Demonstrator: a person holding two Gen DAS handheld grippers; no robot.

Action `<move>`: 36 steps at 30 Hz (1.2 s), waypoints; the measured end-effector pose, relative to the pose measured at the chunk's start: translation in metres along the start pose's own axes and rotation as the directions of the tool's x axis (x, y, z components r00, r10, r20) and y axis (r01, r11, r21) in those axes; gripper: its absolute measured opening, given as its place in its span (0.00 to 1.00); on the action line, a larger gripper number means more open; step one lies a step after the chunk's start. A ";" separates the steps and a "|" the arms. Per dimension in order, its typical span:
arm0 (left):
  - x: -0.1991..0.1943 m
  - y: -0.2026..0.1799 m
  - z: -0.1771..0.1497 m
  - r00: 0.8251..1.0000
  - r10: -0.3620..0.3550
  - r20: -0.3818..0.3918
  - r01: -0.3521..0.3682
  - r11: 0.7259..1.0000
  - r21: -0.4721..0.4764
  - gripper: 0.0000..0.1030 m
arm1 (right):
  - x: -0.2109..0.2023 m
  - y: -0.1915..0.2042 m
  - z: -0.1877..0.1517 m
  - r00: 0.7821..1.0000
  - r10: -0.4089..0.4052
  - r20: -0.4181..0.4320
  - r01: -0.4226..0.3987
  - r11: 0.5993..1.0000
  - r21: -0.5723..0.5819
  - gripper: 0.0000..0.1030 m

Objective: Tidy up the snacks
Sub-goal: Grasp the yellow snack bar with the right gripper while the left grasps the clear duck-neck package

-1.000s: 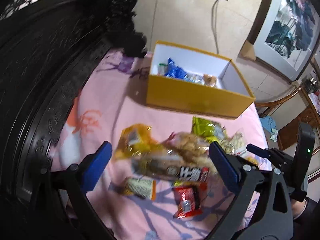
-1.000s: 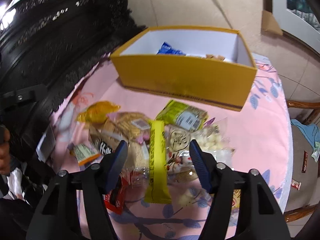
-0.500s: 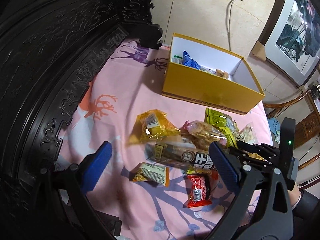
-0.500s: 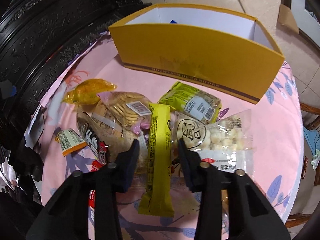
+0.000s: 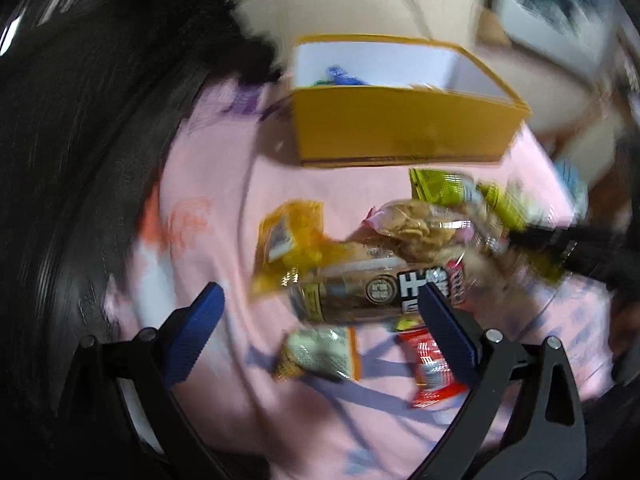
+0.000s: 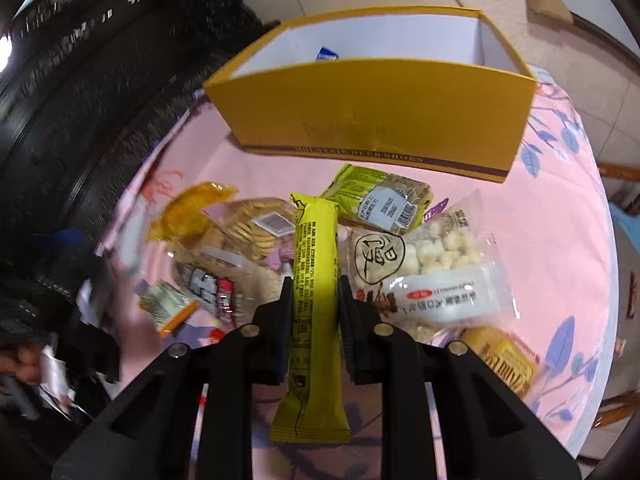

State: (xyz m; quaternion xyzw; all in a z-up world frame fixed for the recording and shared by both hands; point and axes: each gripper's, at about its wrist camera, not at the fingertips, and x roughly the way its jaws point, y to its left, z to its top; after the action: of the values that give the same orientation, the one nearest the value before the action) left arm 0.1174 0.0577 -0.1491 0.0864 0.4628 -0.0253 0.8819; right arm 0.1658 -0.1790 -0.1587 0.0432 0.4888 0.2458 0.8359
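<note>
Two grippers were in view, and the plainest change was at the right gripper (image 6: 313, 284): half a second before, its jaws had stood apart on either side of the long yellow snack bar (image 6: 315, 276), and now they were clenched on that bar's middle, with the bar running lengthwise toward the yellow box (image 6: 380, 124) and its far end short of the box's front wall. The left gripper (image 5: 320, 300) had kept its blue pads wide apart, grasping nothing, hovering over the pile on the near side of the box; its picture had turned heavily blurred where it had been sharp before. On the front wall of the box a dark band carried small print, too distorted to read with confidence. The green packet (image 6: 380, 200), just before the box, bore a white label with a barcode. Beside the bar, nearer than the green packet, lay a clear bag of white puffs (image 6: 428, 268) with a large black character in a circle and a white panel with a red oval. The left view alone showed the red packet (image 5: 430, 364) and a brown roll with bold white characters (image 5: 360, 288), farther from the box. Only the right view showed an orange carton (image 6: 504, 360) at the near right.
</note>
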 end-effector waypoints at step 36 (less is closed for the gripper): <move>0.068 -0.065 -0.027 0.994 -0.079 -0.073 0.107 0.814 0.571 0.40 | -0.040 -0.016 -0.003 0.995 0.031 0.094 -0.043 0.990 0.132 0.21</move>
State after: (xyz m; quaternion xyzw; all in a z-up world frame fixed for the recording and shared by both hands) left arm 0.1261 0.0008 -0.2278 0.3256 0.4575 -0.2044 0.8018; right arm 0.1525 -0.2115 -0.1331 0.1193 0.4642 0.2257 0.8481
